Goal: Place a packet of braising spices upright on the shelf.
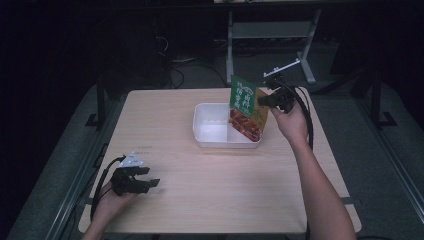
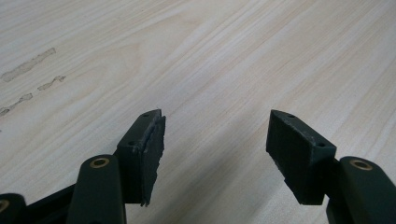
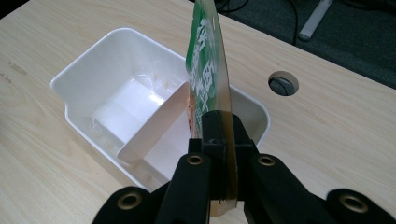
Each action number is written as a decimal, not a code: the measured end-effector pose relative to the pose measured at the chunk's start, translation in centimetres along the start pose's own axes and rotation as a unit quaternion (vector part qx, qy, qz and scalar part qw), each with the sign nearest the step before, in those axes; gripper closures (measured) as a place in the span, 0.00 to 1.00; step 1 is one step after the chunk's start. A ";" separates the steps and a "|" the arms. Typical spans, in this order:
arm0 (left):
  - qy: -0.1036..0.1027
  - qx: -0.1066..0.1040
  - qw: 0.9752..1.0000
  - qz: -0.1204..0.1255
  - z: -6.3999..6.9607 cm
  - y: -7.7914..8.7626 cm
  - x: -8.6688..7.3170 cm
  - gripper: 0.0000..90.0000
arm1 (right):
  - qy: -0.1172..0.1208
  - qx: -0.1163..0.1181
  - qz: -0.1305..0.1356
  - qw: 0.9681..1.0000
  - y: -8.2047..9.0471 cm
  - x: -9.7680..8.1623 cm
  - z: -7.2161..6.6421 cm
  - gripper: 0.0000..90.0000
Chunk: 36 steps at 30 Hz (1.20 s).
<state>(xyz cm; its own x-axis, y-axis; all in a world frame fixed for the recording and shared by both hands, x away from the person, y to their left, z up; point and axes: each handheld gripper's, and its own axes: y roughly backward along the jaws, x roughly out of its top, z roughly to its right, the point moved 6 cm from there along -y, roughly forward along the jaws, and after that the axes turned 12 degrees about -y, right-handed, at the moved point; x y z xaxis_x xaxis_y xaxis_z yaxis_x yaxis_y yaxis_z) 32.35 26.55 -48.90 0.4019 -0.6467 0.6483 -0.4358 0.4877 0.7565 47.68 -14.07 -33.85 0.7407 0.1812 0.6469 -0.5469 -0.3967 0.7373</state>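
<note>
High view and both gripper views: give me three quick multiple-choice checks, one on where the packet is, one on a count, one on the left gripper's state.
1. Where is the green and orange flat foil food packet?
A. Flat on the table
B. Held upright over the white plastic divided bin
C. Under the left gripper

2. How many compartments does the bin have?
A. One
B. Two
C. Four

3. What state is the left gripper in?
A. Open, holding nothing
B. Shut on the packet
C. Shut on the bin's rim

Answers: 1 B, the right gripper pinches the packet's edge above the bin. 2 B, a single divider splits it. 3 A, its fingers stand apart over the bare light wooden table.
</note>
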 end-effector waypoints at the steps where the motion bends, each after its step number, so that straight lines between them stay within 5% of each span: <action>1: 0.001 0.000 1.000 0.000 0.0 0.0 0.0 0.41 | 0.000 0.000 0.000 1.000 0.0 0.0 0.0 0.99; 36: 0.001 0.001 1.000 0.000 0.0 0.0 0.0 0.40 | -0.023 0.018 -0.010 1.000 1.8 -1.4 1.3 0.61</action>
<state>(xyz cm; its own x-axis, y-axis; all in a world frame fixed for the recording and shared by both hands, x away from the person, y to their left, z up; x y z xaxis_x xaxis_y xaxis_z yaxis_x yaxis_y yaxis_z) 32.33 26.50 -48.88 0.4036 -0.6448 0.6491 -0.4383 0.4865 0.7558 46.15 -16.24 -33.73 0.7696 0.1479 0.6211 -0.5172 -0.4259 0.7423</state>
